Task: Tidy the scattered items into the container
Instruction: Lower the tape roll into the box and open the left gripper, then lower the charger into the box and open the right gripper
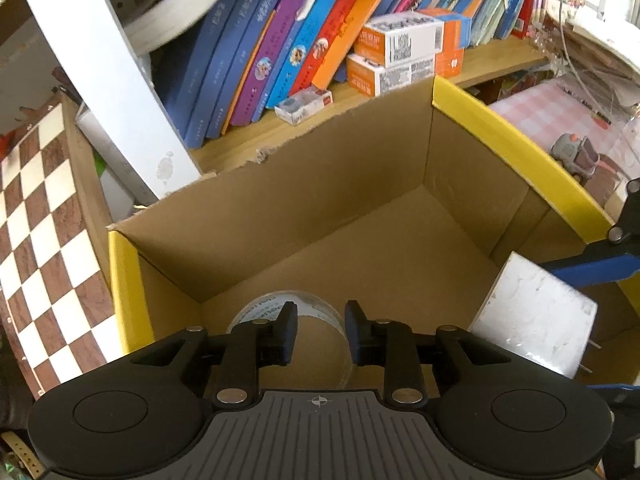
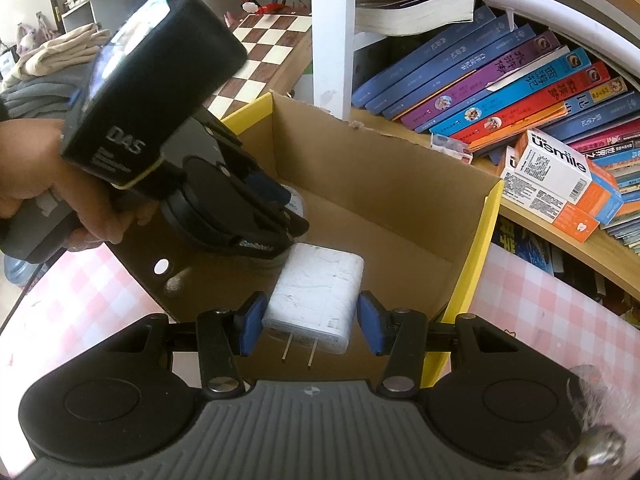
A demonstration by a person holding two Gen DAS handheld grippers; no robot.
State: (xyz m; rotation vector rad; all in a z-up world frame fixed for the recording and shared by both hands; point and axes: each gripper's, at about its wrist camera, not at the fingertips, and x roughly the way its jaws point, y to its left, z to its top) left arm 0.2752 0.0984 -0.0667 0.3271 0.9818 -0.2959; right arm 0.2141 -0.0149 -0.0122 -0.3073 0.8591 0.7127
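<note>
An open cardboard box (image 1: 280, 208) with yellow-taped rims stands before a bookshelf; it also shows in the right wrist view (image 2: 384, 184). A roll of clear tape (image 1: 316, 336) lies on the box floor under my left gripper (image 1: 321, 332), which is open above it, jaws apart and not touching it. A white plug charger (image 2: 316, 296) with two prongs lies between the open fingers of my right gripper (image 2: 311, 328), with a small gap at each pad. The charger also shows in the left wrist view (image 1: 532, 312). The left gripper body (image 2: 224, 208) hangs over the box.
A bookshelf with leaning books (image 1: 280, 40) and orange-white boxes (image 1: 404, 48) stands behind the box. A chessboard (image 1: 36, 240) lies to the left. A pink checked tablecloth (image 2: 540, 320) surrounds the box. A small toy car (image 1: 576, 156) sits at the right.
</note>
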